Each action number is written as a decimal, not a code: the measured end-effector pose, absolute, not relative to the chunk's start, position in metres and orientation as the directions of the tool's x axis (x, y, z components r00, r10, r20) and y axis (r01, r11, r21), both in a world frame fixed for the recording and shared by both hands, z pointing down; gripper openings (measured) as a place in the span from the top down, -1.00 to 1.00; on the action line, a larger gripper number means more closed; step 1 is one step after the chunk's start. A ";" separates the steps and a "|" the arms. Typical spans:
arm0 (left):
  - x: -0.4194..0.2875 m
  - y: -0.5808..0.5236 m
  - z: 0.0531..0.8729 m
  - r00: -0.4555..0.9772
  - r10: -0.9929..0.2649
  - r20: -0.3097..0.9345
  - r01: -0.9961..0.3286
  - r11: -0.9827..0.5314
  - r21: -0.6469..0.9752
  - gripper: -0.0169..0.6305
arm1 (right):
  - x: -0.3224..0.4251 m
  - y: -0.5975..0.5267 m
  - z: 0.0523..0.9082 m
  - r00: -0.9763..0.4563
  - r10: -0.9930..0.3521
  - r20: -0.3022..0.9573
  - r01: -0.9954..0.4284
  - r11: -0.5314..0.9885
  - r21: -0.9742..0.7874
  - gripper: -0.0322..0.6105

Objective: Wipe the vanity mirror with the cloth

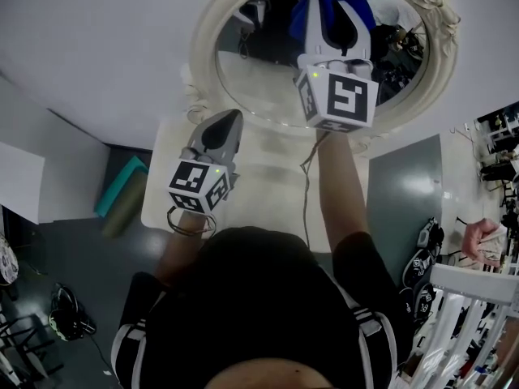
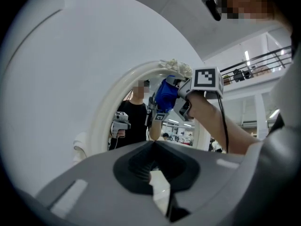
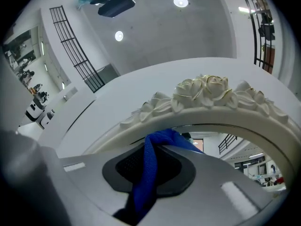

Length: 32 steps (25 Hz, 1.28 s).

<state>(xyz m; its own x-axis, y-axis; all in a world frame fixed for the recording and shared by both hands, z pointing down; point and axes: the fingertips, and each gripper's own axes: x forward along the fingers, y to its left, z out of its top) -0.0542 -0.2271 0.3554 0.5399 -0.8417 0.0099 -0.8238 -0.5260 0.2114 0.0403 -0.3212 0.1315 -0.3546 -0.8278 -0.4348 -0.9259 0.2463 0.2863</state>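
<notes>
An oval vanity mirror with a cream frame carved with roses stands against the white wall. My right gripper is raised against the upper glass, shut on a blue cloth that bunches over its tip onto the glass. The same cloth shows on the mirror in the left gripper view. My left gripper hangs lower, near the frame's bottom left edge, jaws together with nothing held. The glass reflects the room.
A pale vanity top sits under the mirror, with a cable running down from the right gripper. A teal mat lies on the dark floor at left. White railings and clutter stand at right.
</notes>
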 end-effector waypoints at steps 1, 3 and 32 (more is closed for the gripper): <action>-0.056 -0.227 0.356 0.537 -0.844 0.011 -0.826 -0.522 0.213 0.92 | 0.035 -0.322 0.134 -0.359 -0.828 -0.431 -0.924 0.251 0.287 0.75; -0.061 -0.226 0.358 0.532 -0.847 0.014 -0.829 -0.517 0.215 0.92 | 0.023 -0.323 0.140 -0.372 -0.827 -0.422 -0.919 0.266 0.291 0.75; -0.095 -0.183 0.363 0.451 -0.892 0.030 -0.877 -0.437 0.199 0.92 | -0.042 -0.273 0.218 -0.534 -0.657 -0.532 -0.825 0.543 0.159 0.75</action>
